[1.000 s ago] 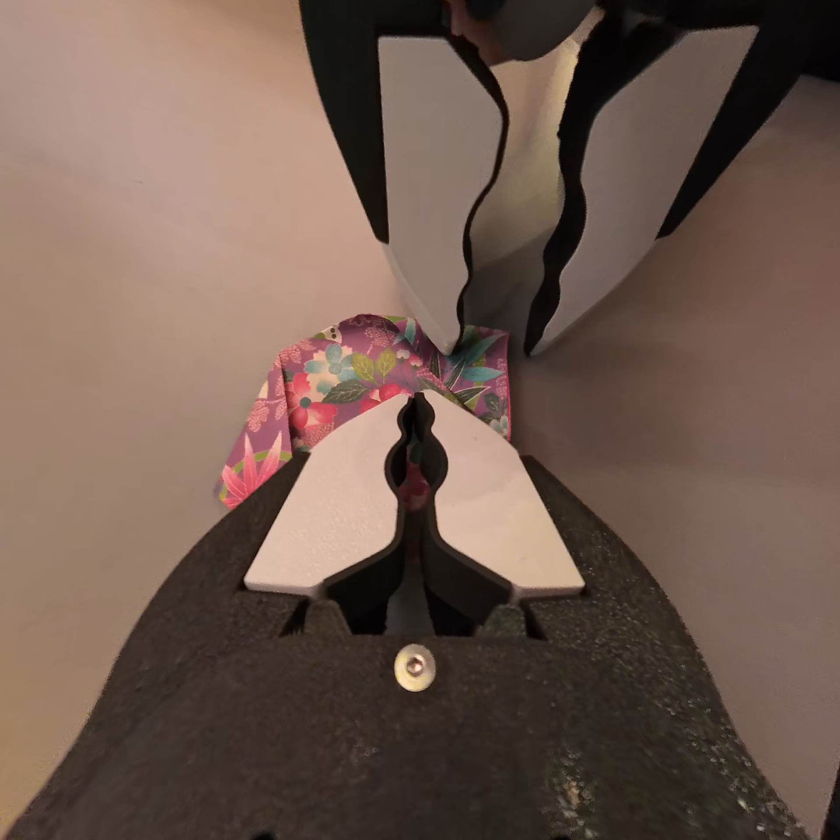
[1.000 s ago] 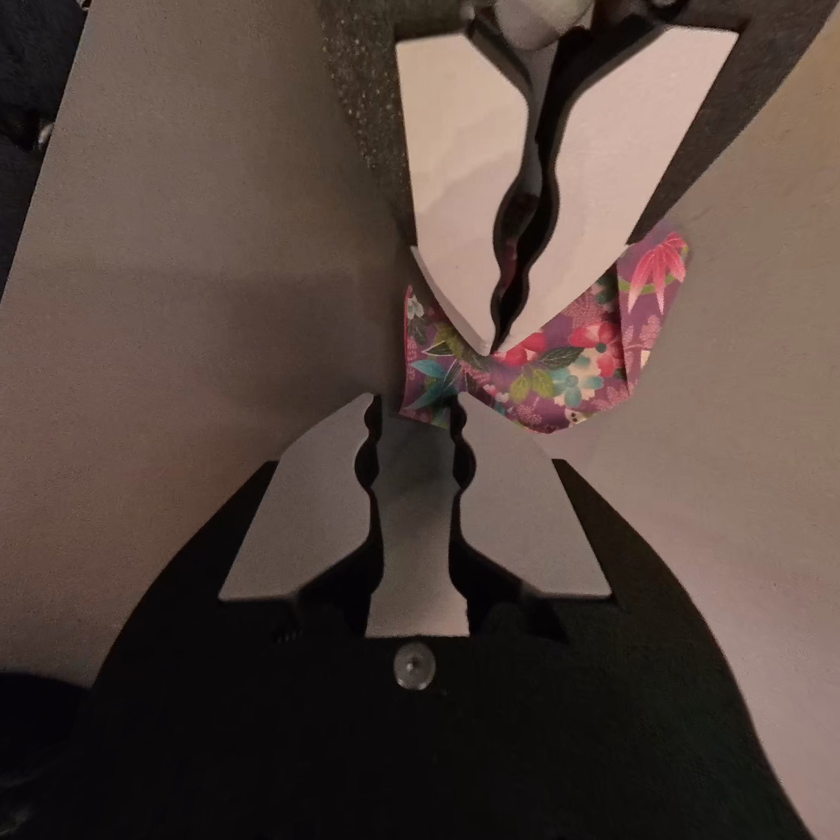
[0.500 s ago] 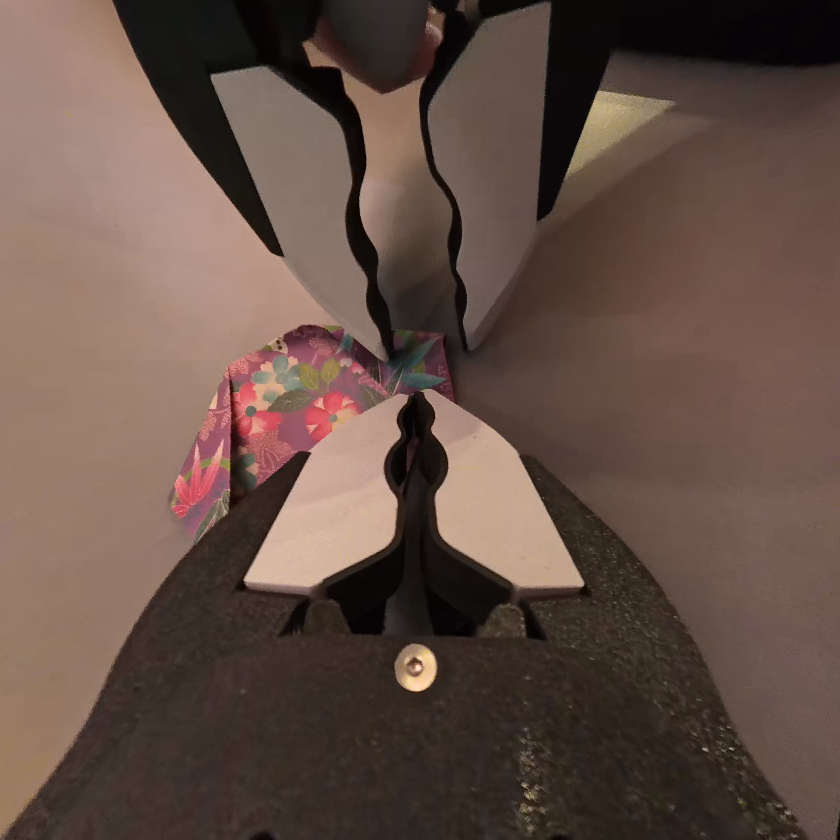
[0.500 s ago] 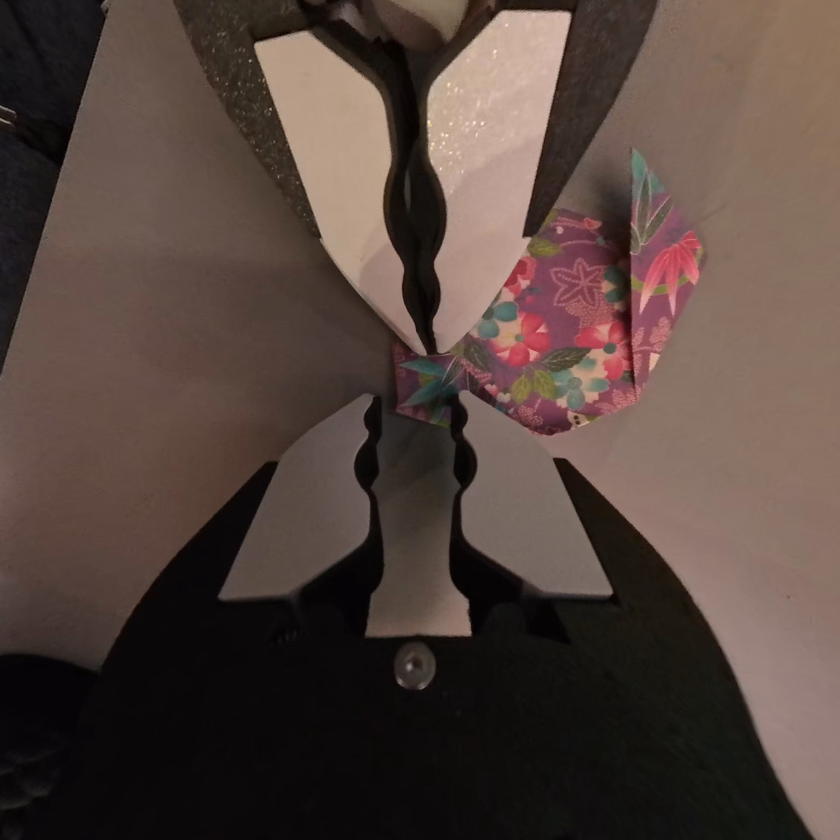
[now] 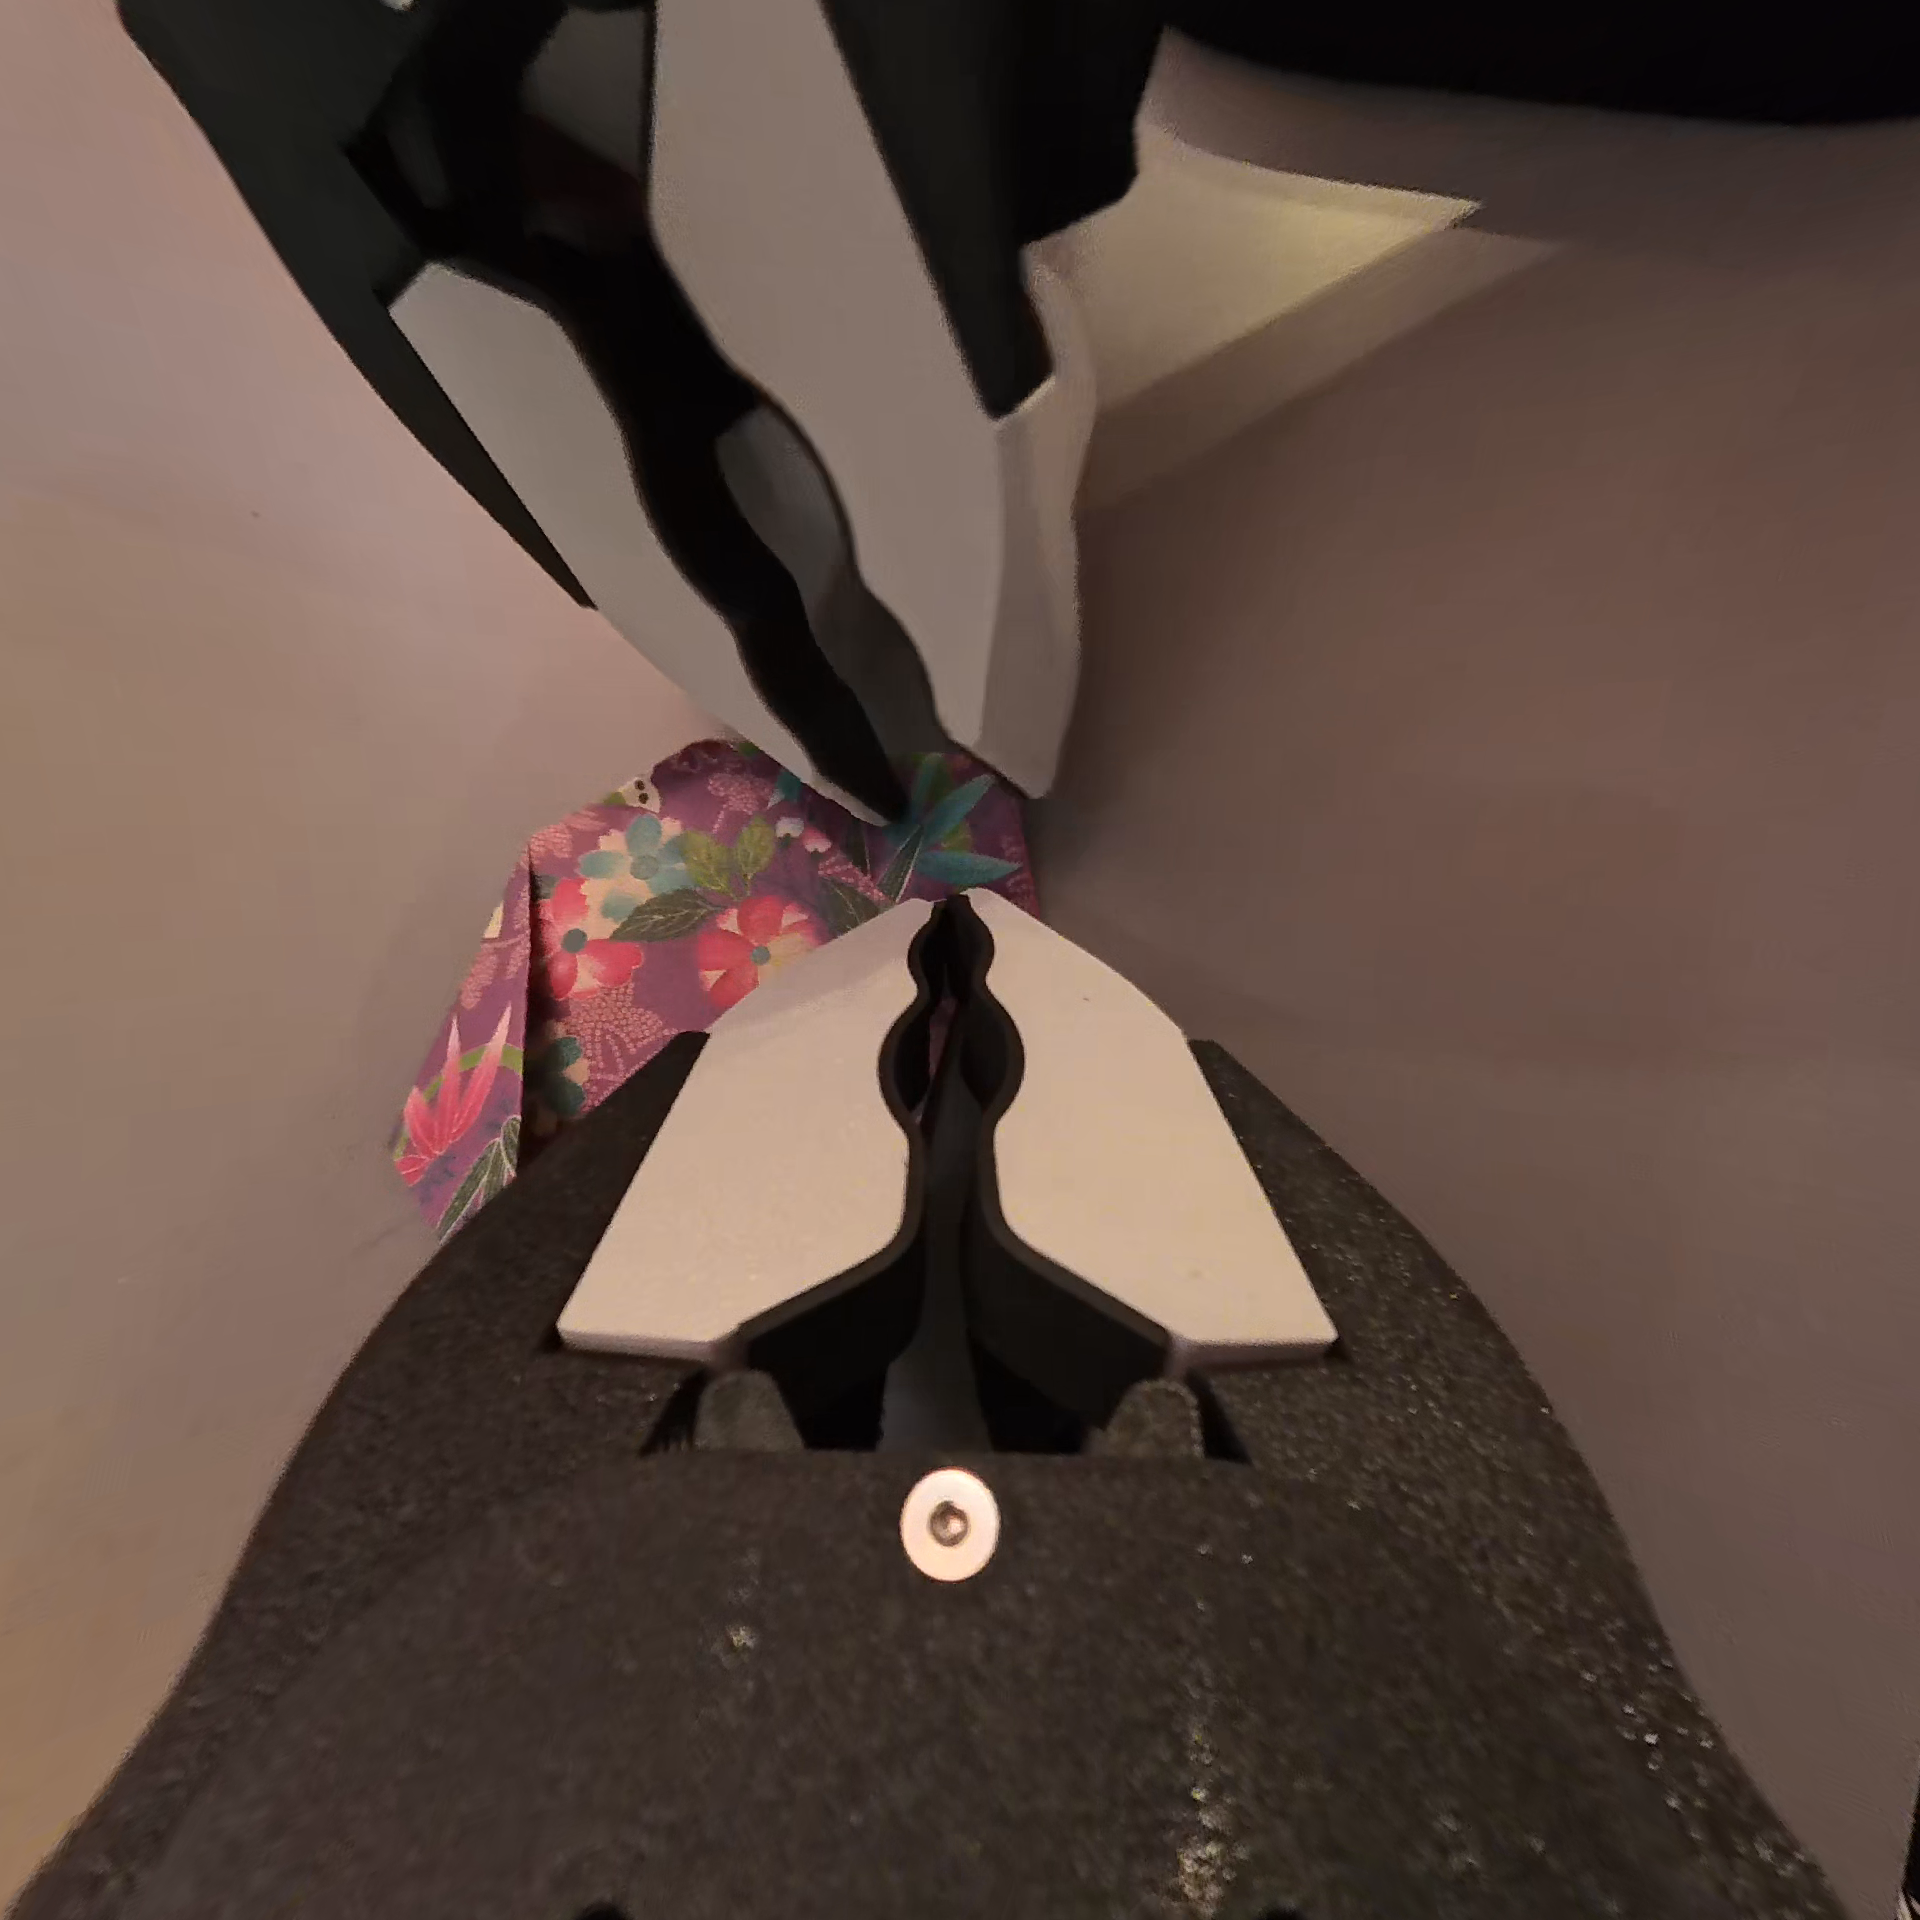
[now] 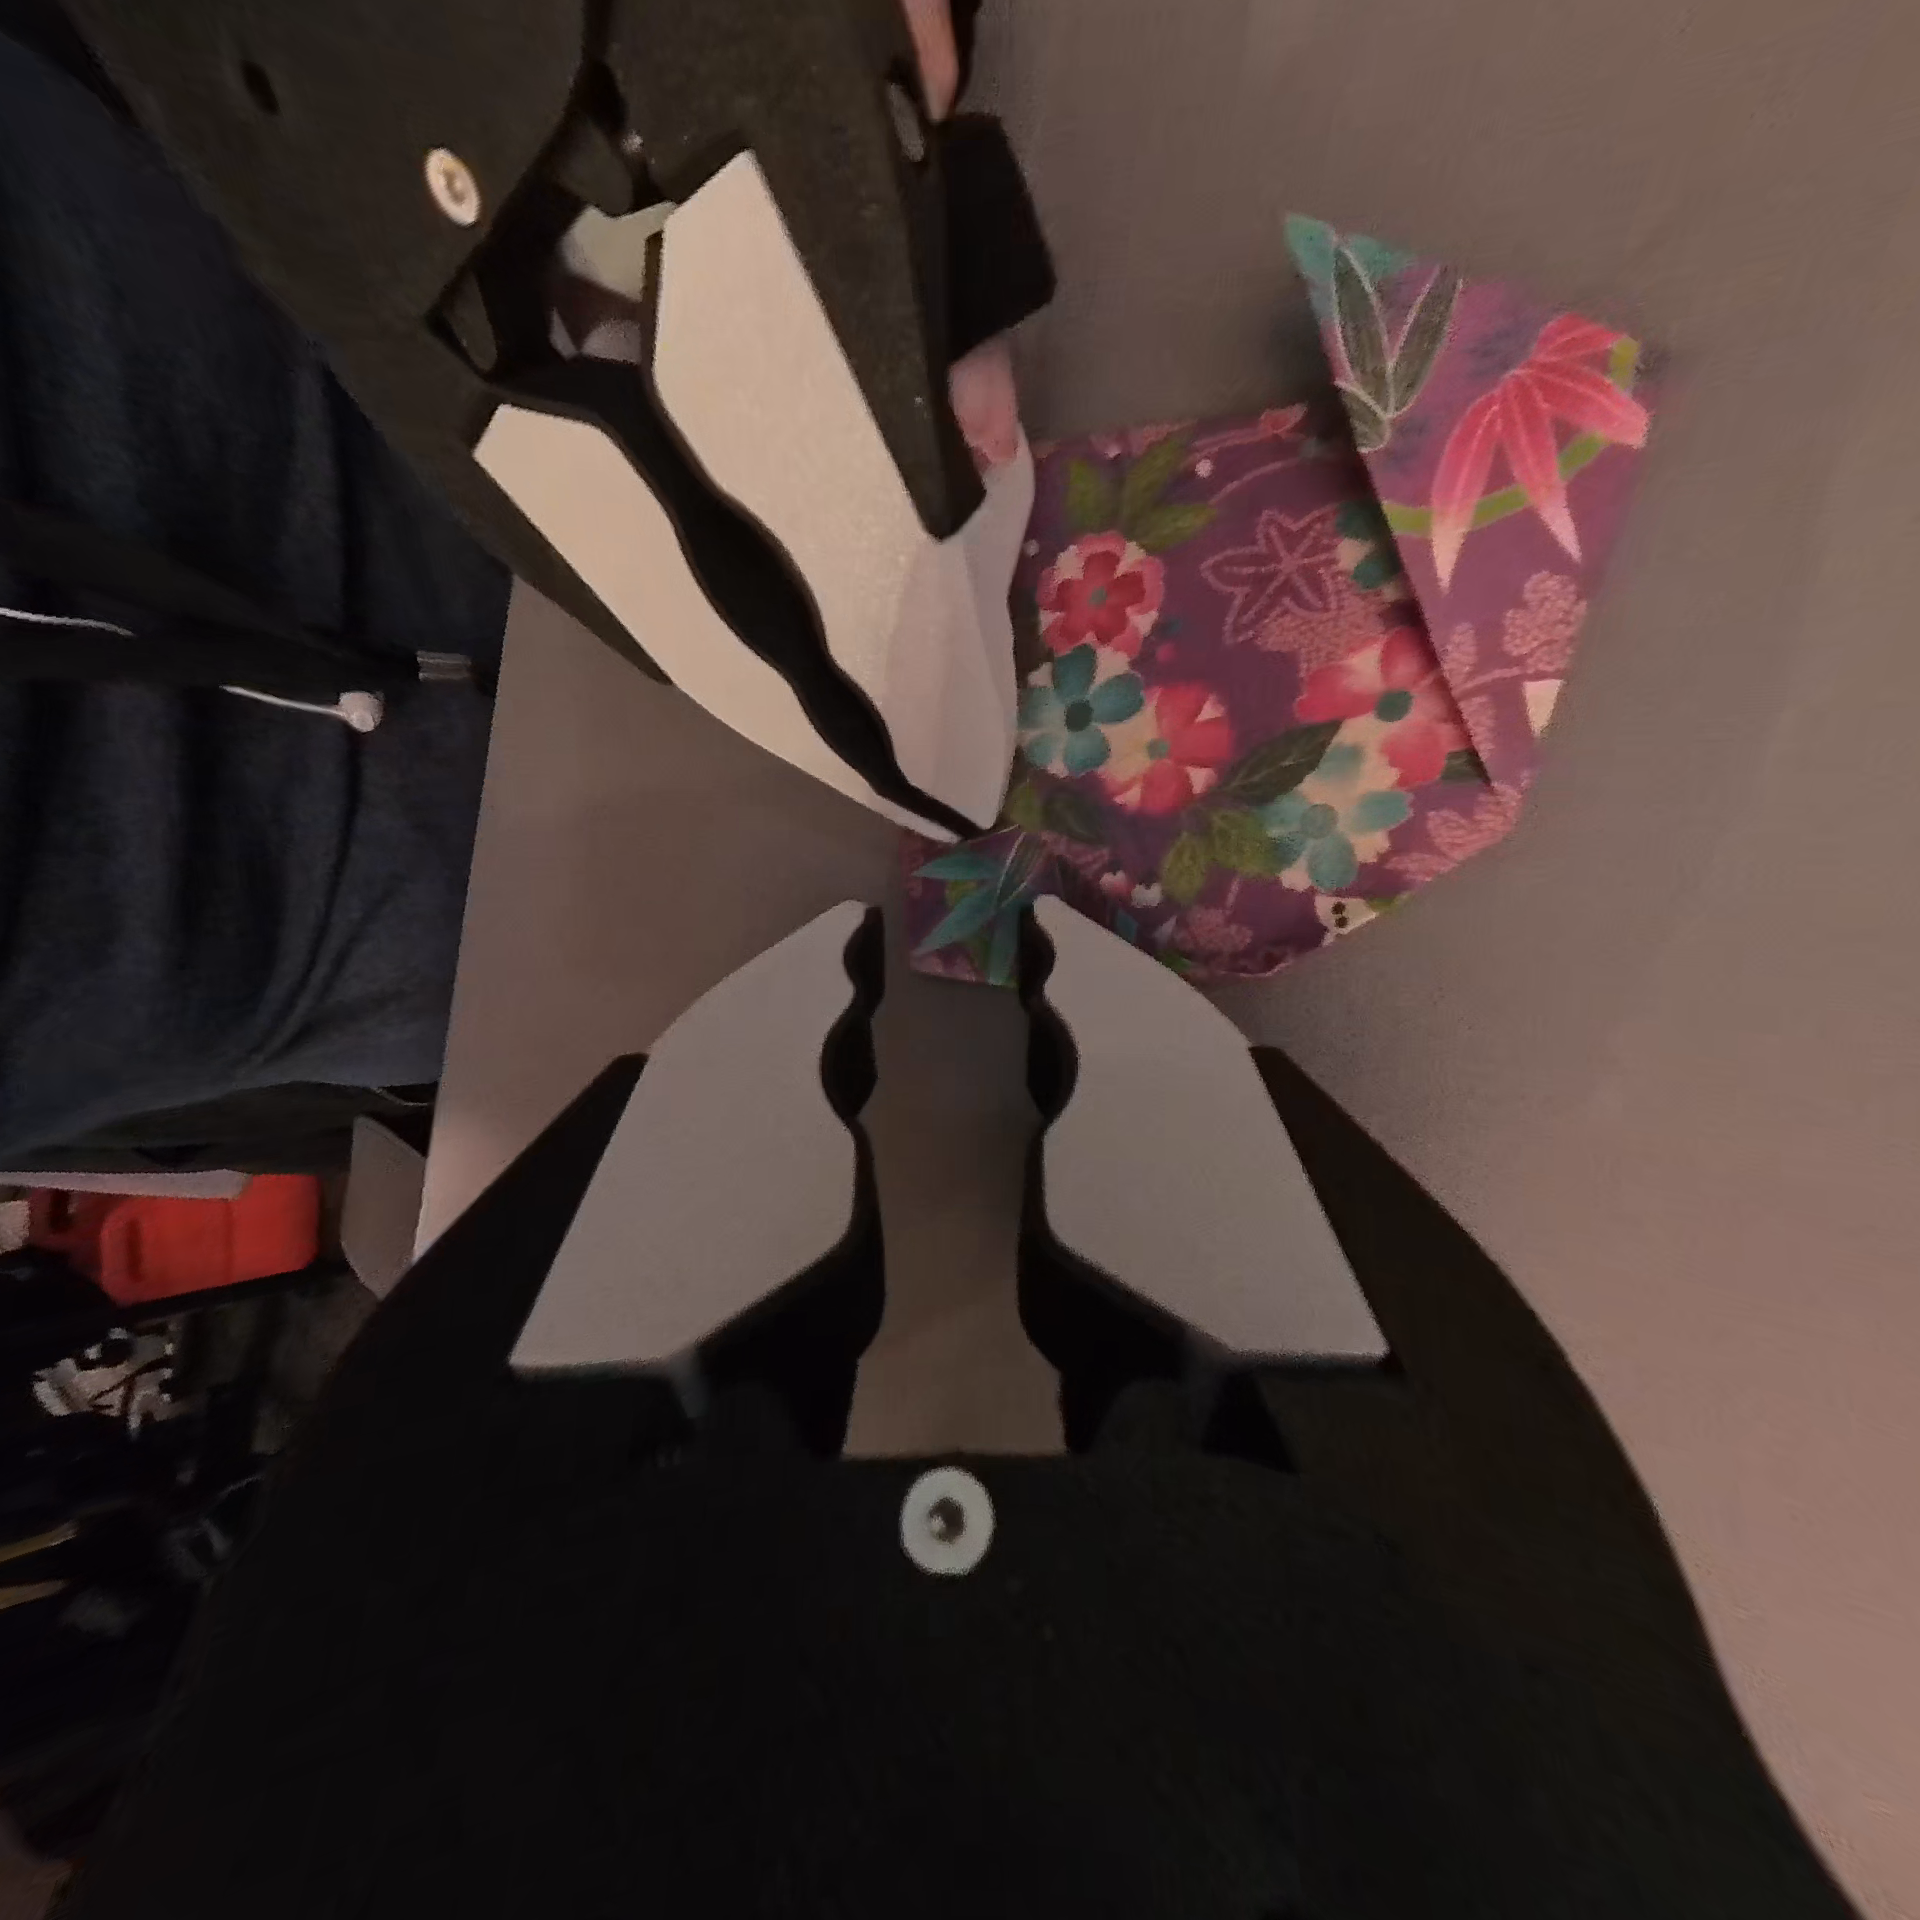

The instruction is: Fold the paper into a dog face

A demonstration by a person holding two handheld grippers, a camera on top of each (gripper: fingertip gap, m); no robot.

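The purple floral paper (image 6: 1247, 675) lies folded on the grey table (image 6: 1662, 1039), with one side flap folded over at its far right and a small corner flap (image 6: 966, 914) turned up at its near left. My right gripper (image 6: 951, 912) is open, its fingertips on either side of that small flap. My left gripper (image 5: 951, 906) is shut, its tips pressing down at the paper's edge beside the flap; it also shows in the right wrist view (image 6: 961, 826). The paper (image 5: 675, 914) is partly hidden under my left gripper. The right gripper (image 5: 935, 795) comes in from above.
The table's edge (image 6: 468, 935) runs down the left of the right wrist view, with a person's dark clothing (image 6: 208, 623) and a red object (image 6: 187, 1236) beyond it. A paler surface (image 5: 1247, 312) lies past the table's far corner. My two grippers' fingertips are within a few centimetres of each other.
The right gripper has swung round and tilted, still open at the small flap. The left gripper now stands off the paper's middle, so more of the paper shows in the right wrist view.
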